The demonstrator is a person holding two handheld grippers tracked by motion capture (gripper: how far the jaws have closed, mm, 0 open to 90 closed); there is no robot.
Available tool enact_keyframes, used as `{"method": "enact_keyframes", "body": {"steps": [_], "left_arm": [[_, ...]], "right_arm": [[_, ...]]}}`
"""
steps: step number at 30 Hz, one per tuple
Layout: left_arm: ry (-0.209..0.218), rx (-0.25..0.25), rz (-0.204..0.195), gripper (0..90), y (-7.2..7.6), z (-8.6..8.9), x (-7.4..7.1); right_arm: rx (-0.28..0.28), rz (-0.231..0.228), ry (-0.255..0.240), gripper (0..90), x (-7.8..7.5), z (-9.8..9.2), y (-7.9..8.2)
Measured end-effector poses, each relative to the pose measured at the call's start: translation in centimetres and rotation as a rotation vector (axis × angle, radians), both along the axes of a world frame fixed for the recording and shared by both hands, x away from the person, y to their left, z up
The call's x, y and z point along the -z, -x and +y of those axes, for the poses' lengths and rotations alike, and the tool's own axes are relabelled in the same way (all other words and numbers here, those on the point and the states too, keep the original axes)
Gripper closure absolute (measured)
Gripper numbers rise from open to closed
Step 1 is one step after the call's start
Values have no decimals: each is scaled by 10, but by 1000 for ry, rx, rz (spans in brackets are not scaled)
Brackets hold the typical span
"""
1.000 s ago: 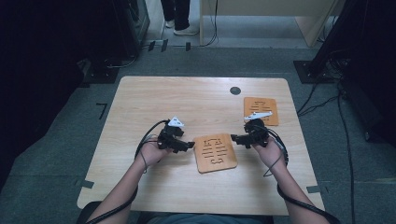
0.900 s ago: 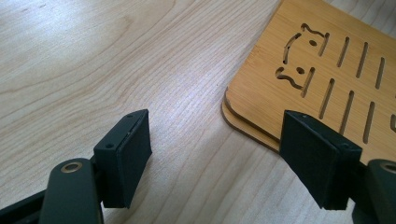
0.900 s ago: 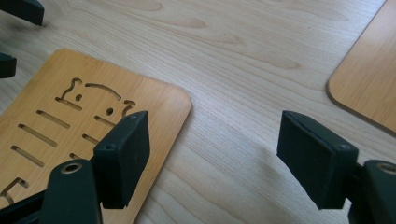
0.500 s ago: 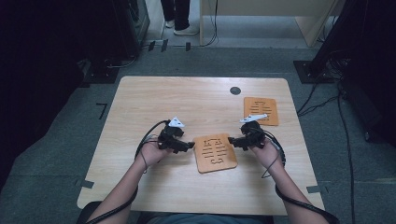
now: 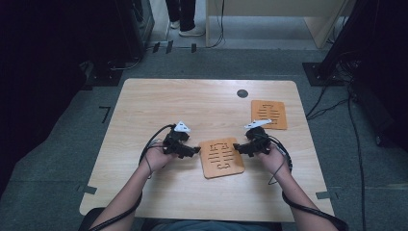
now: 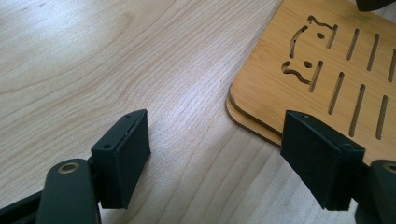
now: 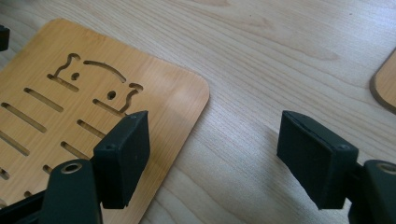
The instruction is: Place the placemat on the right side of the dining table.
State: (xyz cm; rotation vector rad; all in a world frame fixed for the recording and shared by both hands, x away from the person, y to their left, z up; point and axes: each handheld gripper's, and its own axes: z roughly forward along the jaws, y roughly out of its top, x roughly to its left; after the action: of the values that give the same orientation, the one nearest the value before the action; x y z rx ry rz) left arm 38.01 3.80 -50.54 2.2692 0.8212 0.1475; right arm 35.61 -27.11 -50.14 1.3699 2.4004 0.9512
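A slotted bamboo board (image 5: 222,158) lies flat in the middle of the table, and its edge shows two layers in the left gripper view (image 6: 261,84). My left gripper (image 5: 196,151) sits at its left edge, low over the table. Its jaws have just been opening and now stand open (image 6: 219,126), with bare table and the board's corner between them and no pad pressing. My right gripper (image 5: 236,147) is at the board's right edge, open (image 7: 212,126). Its left pad hovers over the board's corner (image 7: 154,88).
A second slotted board (image 5: 269,114) lies at the back right, and its rim shows in the right gripper view (image 7: 386,86). A small dark disc (image 5: 242,93) sits near the far edge of the wooden table (image 5: 192,106). Someone's feet (image 5: 185,29) stand beyond it.
My right gripper has shifted slightly left, toward the board's right edge. The left hand has stayed where it was, and both boards lie unmoved.
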Motion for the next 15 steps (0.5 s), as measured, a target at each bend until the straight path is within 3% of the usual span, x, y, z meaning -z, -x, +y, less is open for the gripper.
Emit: {"method": "enact_keyframes", "body": {"steps": [15], "left_arm": [[-11, 25, -38, 197, 2, -1, 3]], "right_arm": [[-1, -8, -23, 232, 6, -1, -2]]}}
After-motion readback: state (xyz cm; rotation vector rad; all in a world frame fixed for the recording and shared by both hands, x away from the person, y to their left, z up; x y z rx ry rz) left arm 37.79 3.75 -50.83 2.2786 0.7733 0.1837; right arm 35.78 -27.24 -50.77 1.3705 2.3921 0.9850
